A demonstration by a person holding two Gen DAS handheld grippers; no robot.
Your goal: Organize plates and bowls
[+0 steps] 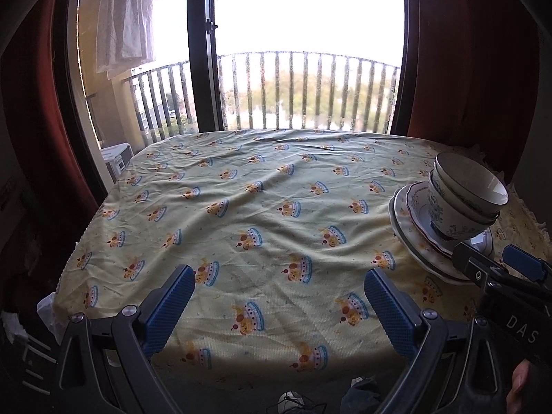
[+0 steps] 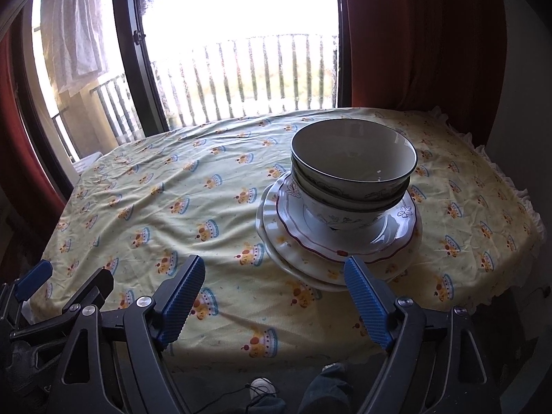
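Note:
Stacked white bowls (image 2: 352,165) with dark rims and floral print stand on a stack of white plates (image 2: 303,238), the top one red-edged. The pile sits on the table's right side; it also shows in the left wrist view, bowls (image 1: 465,193) on plates (image 1: 407,220). My right gripper (image 2: 276,276) is open and empty, just in front of the plates. It shows in the left wrist view (image 1: 490,258) beside the pile. My left gripper (image 1: 279,286) is open and empty over the cloth, well left of the pile.
A yellow tablecloth (image 1: 241,207) with a crown pattern covers the table. Behind it are a glass balcony door (image 1: 203,51), a railing and red curtains (image 2: 414,34). The person's legs and a shoe (image 2: 262,390) are below the near edge.

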